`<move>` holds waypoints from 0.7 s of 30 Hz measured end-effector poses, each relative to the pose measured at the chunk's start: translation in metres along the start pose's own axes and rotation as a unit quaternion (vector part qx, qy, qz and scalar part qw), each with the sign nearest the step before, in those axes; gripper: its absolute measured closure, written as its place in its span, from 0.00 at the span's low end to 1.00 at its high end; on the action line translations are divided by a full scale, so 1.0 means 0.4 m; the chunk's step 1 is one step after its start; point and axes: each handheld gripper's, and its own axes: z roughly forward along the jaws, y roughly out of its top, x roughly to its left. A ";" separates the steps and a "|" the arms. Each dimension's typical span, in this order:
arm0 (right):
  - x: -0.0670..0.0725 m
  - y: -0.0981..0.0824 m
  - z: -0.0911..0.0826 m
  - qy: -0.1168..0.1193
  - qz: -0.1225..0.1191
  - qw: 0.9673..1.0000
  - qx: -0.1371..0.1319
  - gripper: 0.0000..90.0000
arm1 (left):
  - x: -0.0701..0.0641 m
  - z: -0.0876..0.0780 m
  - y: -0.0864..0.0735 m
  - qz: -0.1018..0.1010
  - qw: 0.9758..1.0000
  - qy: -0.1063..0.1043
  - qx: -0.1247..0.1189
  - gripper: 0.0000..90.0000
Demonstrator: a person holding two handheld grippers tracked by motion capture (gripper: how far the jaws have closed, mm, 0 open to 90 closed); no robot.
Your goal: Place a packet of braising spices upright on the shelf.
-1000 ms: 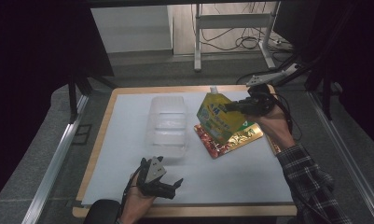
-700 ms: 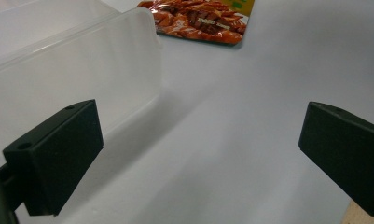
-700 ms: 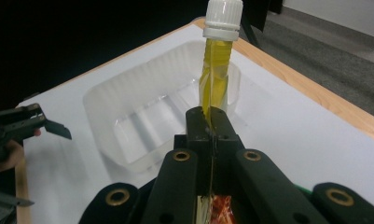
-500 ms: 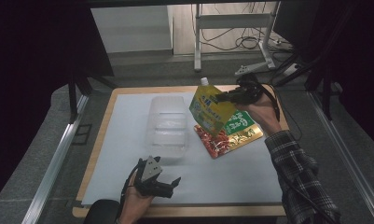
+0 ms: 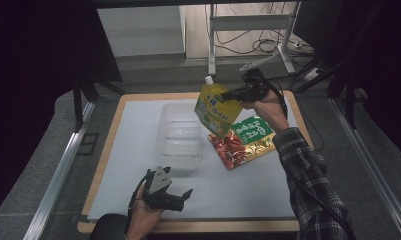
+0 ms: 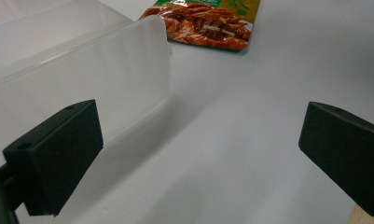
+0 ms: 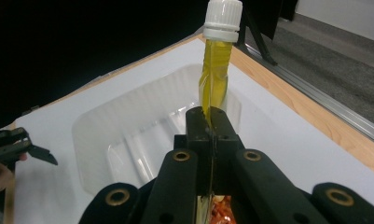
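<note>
The right gripper is clamped on the top edge of a yellow pouch, just below its white cap, so the pouch hangs clear of the table and can be carried without squashing its body. It hangs at about one o'clock from the clear plastic tray, over that tray's far right corner, which suggests the tray is where it is headed. In the right gripper view the tray sits open and empty beneath the cap.

The left gripper rests at six o'clock from the tray, jaws spread wide with nothing between them, probably waiting to steady the tray.

A red and green snack packet lies flat at three o'clock from the tray, likely next in line.

Count: one pouch, one packet, one tray, two grippers.
</note>
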 end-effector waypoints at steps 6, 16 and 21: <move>-0.011 0.027 0.033 0.001 -0.006 1.000 0.003 0.99 | 0.001 -0.002 0.000 0.001 1.000 0.002 -0.004 0.00; -0.017 0.072 0.077 0.010 -0.012 1.000 -0.001 0.99 | 0.002 -0.004 0.001 0.003 1.000 0.005 -0.006 0.00; -0.017 0.095 0.101 0.011 -0.019 1.000 -0.001 0.99 | 0.001 -0.003 0.001 0.005 1.000 0.003 -0.005 0.00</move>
